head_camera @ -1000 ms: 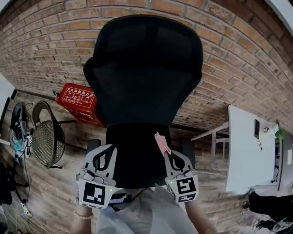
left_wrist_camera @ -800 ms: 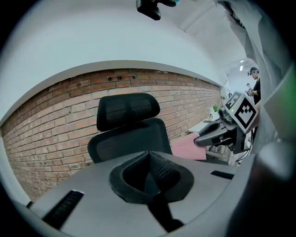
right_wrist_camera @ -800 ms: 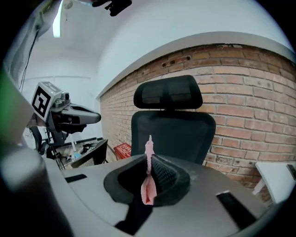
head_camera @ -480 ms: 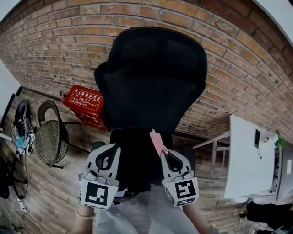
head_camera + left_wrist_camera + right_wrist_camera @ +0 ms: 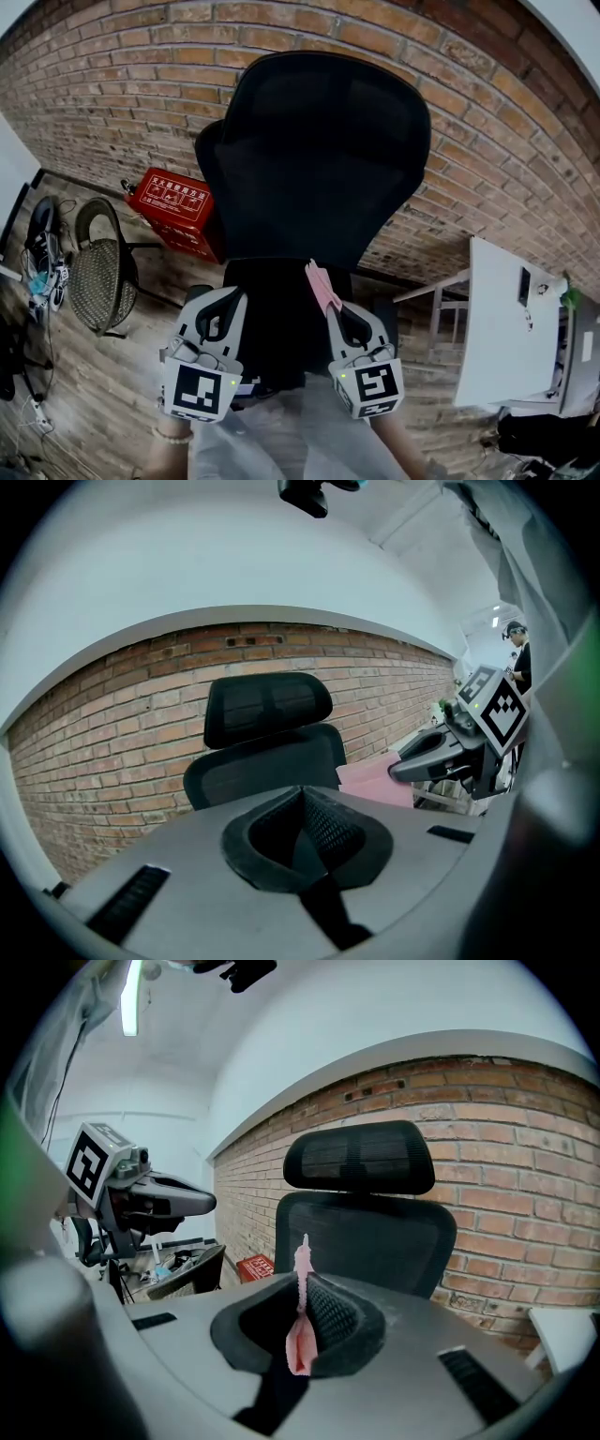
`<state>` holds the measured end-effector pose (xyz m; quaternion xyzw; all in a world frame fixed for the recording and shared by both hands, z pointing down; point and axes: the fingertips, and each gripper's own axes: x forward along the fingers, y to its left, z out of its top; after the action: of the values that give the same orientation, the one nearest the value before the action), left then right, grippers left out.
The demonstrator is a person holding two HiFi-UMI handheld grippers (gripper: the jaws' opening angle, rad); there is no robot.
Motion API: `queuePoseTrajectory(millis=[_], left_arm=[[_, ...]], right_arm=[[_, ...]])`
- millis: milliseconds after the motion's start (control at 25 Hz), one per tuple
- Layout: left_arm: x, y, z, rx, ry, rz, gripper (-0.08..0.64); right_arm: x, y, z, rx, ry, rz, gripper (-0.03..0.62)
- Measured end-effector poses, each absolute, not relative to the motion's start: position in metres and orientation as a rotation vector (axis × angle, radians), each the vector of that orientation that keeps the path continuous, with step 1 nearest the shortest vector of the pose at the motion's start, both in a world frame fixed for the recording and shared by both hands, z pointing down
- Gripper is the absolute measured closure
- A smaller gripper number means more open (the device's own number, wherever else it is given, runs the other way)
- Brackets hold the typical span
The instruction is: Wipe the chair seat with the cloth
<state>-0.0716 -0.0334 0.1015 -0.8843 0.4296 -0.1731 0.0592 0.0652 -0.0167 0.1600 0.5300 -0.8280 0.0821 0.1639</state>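
A black mesh office chair stands against a brick wall; its dark seat lies just beyond both grippers. My right gripper is shut on a folded pink cloth that sticks up from its jaws above the seat's right side. In the right gripper view the pink cloth is pinched between the closed pads, with the chair behind. My left gripper is held over the seat's left side, its jaws closed with nothing between them. In the left gripper view the chair shows ahead.
A red box sits on the floor left of the chair, next to a round wicker chair. A white table stands to the right. The brick wall runs right behind the chair.
The view has shifted a little, so the chair sits lower and more centred in the head view. Both grippers keep their places by the seat, and the cloth stays held.
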Motion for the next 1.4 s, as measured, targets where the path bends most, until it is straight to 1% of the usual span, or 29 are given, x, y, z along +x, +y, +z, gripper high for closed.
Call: queuePoseTrajectory(millis=[1400], left_arm=[[-0.073, -0.034, 0.117, -2.696, 1.262, -0.574, 0.541]], right_arm=[[0.054, -0.009, 0.174, 1.462, -2.34, 0.261, 0.543]])
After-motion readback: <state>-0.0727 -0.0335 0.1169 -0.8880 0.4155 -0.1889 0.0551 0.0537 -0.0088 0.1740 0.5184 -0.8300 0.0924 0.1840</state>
